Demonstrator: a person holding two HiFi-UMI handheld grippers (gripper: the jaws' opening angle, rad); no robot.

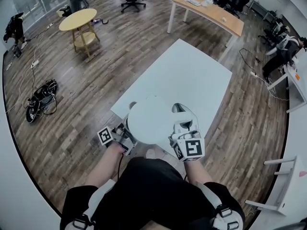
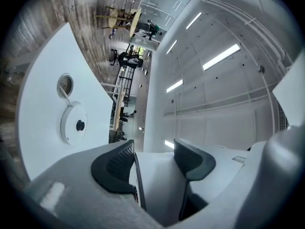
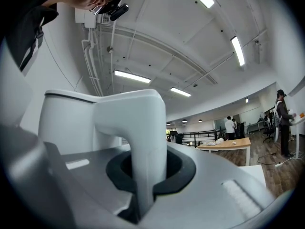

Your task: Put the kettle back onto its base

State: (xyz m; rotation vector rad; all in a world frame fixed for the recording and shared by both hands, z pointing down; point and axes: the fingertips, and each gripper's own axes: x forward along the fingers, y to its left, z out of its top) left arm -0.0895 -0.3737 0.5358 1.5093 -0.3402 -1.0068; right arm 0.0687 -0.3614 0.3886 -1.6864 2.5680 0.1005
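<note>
I hold a white kettle (image 1: 151,119) in the air with both grippers, over the near end of the white table (image 1: 192,75). My right gripper (image 1: 183,128) is shut on the kettle's handle (image 3: 143,142), which stands upright between the black pads (image 3: 178,168). My left gripper (image 1: 125,133) is shut on the kettle's edge on the other side; white plastic fills the gap between its pads (image 2: 114,168). In the left gripper view the round white base (image 2: 74,123) lies on the table (image 2: 43,89) ahead, with its cord running to a cable hole (image 2: 65,85). The kettle hides the base in the head view.
A round yellow side table (image 1: 79,20) and a long wooden desk (image 1: 211,13) stand farther off on the wood floor. Cables and a dark bundle (image 1: 41,99) lie on the floor at the left. White furniture (image 1: 283,186) stands at the right. People stand in the distance.
</note>
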